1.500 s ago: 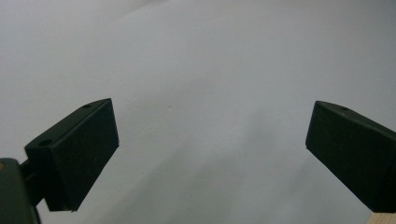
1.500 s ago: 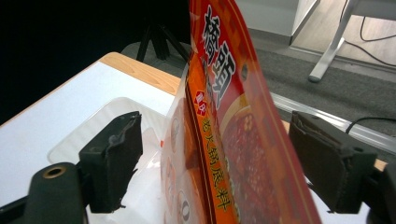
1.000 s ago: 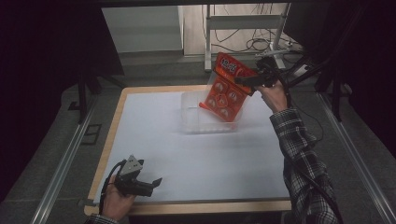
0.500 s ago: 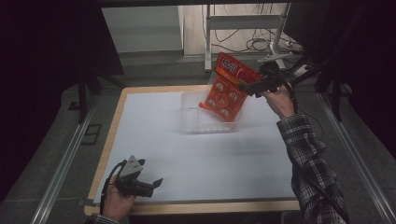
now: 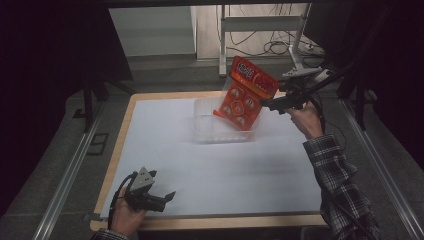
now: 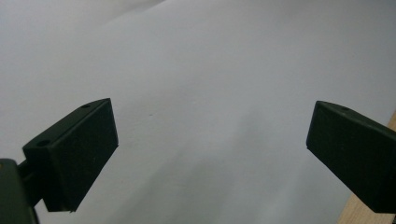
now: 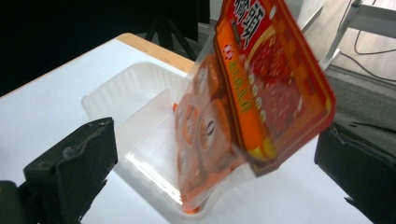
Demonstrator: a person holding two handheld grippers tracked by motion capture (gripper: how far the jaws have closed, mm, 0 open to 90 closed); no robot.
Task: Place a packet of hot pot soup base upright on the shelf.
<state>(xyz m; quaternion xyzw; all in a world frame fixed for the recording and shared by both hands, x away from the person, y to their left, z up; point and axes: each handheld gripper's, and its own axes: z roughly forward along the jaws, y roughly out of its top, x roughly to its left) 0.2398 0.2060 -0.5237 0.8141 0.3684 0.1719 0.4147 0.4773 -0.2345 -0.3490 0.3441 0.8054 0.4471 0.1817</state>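
A red and orange snack bag (image 5: 245, 95) stands tilted with its lower end inside a clear plastic tray (image 5: 205, 120) at the back of the white table. In the right gripper view the bag (image 7: 261, 93) leans over the tray (image 7: 126, 93), with the black jaws wide on either side and not pressing on it. My right gripper (image 5: 267, 104) is open just right of the bag; its jaws have just been opening. My left gripper (image 5: 167, 196) rests open near the front left edge, over bare white surface (image 6: 210, 154).
The white sheet (image 5: 225, 170) covers a wooden tabletop (image 5: 120, 150). Dark floor, metal rails and a stand with cables (image 5: 280, 45) lie beyond the far edge. A plaid sleeve (image 5: 335, 175) comes in along the right side.
My right hand has drawn back a little to the right and toward the near side, off the bag. The bag stays leaning in the tray. The left hand has not moved.
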